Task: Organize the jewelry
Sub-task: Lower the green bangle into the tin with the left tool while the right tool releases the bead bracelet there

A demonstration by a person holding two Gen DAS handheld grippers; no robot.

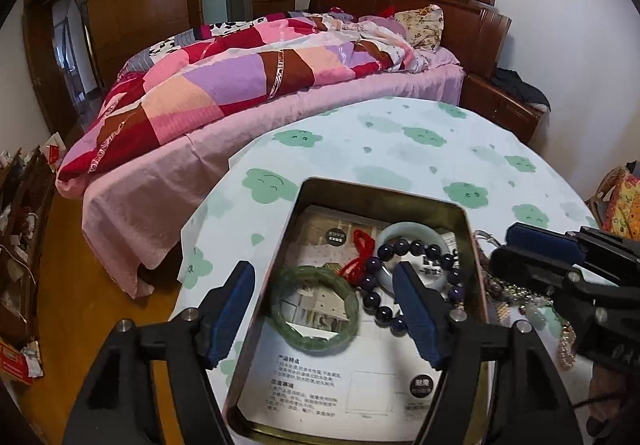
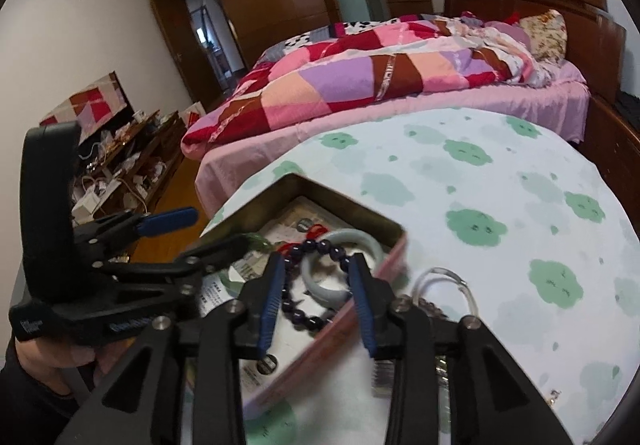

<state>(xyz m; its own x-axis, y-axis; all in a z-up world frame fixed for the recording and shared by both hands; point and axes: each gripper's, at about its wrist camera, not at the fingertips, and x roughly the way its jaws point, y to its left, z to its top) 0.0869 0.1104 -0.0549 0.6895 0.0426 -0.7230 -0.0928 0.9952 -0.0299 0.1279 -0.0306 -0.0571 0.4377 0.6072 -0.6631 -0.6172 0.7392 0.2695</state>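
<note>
An open metal tin point(image 1: 468, 221) lined with printed paper sits on the table. In it lie a dark green bangle point(image 1: 314, 309), a pale jade bangle point(image 1: 416, 235), a dark purple bead bracelet point(image 1: 400, 245) and a red cord point(image 1: 360, 253). My left gripper point(image 1: 326, 315) stands open above the tin, with the green bangle lying loose between its fingers. My right gripper point(image 2: 316, 305) is open over the tin's right side, above the bead bracelet point(image 2: 304, 285) and the pale bangle point(image 2: 344, 241), its pads clear of both. Each gripper shows in the other's view.
Loose jewelry is heaped point(image 1: 520, 297) on the cloud-print tablecloth point(image 2: 500, 205) right of the tin, with a clear bangle point(image 2: 444, 285) beside it. A bed with a patchwork quilt point(image 1: 240, 85) stands behind the table. Cluttered shelves point(image 2: 120, 173) line the left wall.
</note>
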